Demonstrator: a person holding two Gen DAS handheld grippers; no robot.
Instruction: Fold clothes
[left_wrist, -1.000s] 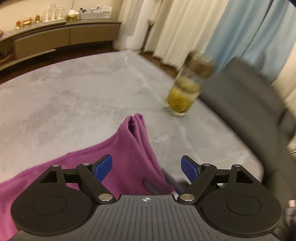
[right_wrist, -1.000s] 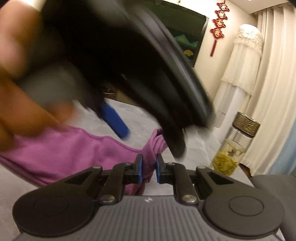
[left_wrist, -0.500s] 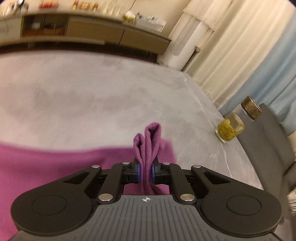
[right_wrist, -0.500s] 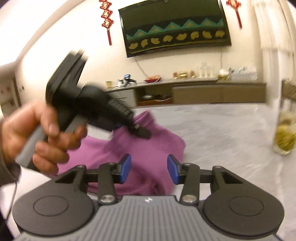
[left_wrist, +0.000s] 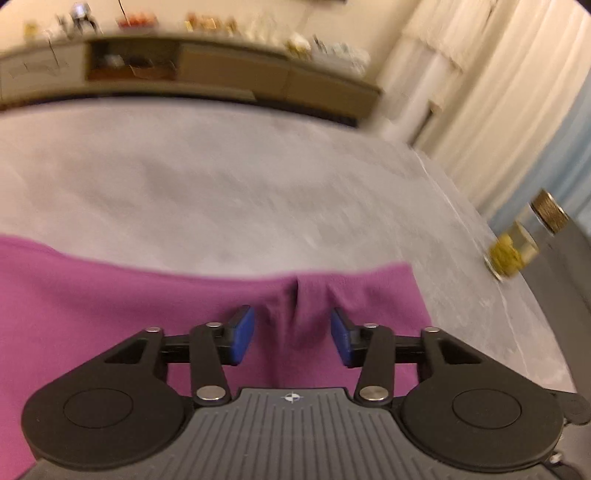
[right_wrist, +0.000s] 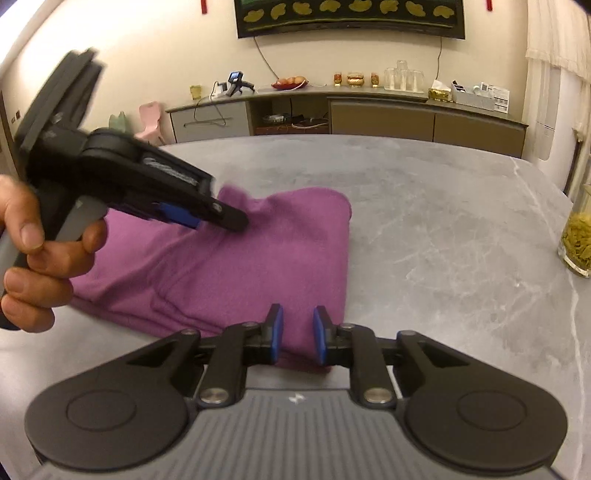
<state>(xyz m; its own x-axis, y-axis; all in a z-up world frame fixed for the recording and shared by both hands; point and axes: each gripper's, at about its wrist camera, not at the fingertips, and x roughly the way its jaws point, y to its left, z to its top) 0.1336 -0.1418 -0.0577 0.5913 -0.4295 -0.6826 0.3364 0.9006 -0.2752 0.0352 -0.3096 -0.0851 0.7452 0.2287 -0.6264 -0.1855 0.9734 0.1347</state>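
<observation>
A purple garment (right_wrist: 258, 258) lies folded on the grey marble table (right_wrist: 443, 221). In the left wrist view a small raised pleat of the garment (left_wrist: 295, 314) stands between my left gripper's (left_wrist: 291, 336) blue pads. The jaws are opening and the pads are clear of the cloth. From the right wrist view a hand holds the left gripper (right_wrist: 218, 221) over the garment's far left part. My right gripper (right_wrist: 298, 334) hovers at the garment's near edge. Its jaws are closing, with cloth in the narrow gap and the pads not pressing on it.
A glass jar (right_wrist: 578, 240) with yellow-green contents stands at the table's right edge, also in the left wrist view as the jar (left_wrist: 513, 251). A dark chair (left_wrist: 569, 280) sits behind it. A long sideboard (right_wrist: 369, 118) lines the far wall.
My left gripper was shut on a pinch of purple cloth and has let it go; the pleat has sunk lower. My right gripper's jaws have narrowed over the garment's near edge.
</observation>
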